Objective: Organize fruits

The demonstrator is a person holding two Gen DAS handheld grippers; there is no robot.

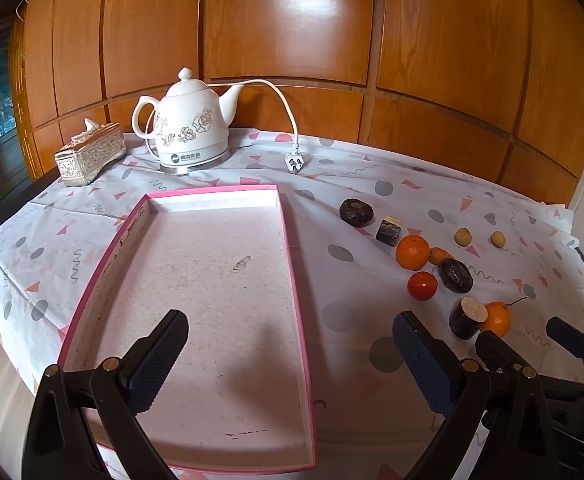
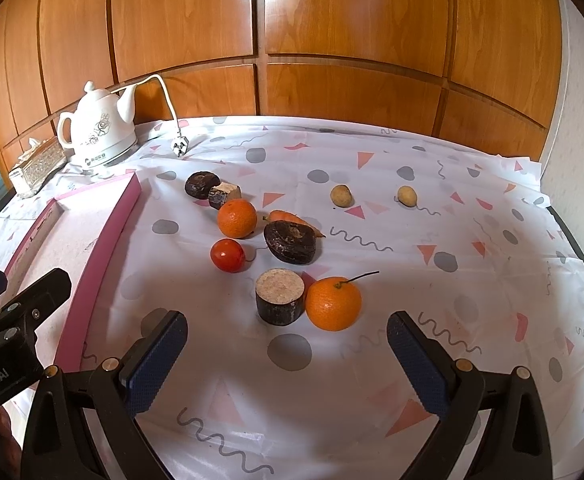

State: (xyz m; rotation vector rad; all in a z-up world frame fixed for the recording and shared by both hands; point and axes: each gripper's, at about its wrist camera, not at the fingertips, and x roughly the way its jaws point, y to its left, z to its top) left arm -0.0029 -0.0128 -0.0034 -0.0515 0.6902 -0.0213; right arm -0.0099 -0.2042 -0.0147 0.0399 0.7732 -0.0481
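A pink-rimmed tray [image 1: 292,248] lies empty on the patterned cloth; its right rim shows in the right wrist view [image 2: 116,224]. My left gripper [image 1: 292,364] is open and empty above the tray's near end. My right gripper [image 2: 288,364] is open and empty, just short of a stemmed orange [image 2: 333,303] and a dark cut stub [image 2: 280,296]. Beyond lie a tomato [image 2: 228,255], a second orange [image 2: 237,218], a carrot [image 2: 288,217], several dark chunks such as one [image 2: 291,241], and two small yellow fruits [image 2: 341,195] [image 2: 407,195]. The fruit group also shows in the left wrist view [image 1: 413,252].
A white electric kettle [image 1: 190,124] with its cord and loose plug [image 1: 294,162] stands at the back. A silver tissue box [image 1: 90,154] is left of it. Wood panelling backs the table. The right gripper [image 1: 532,344] shows at the left view's right edge.
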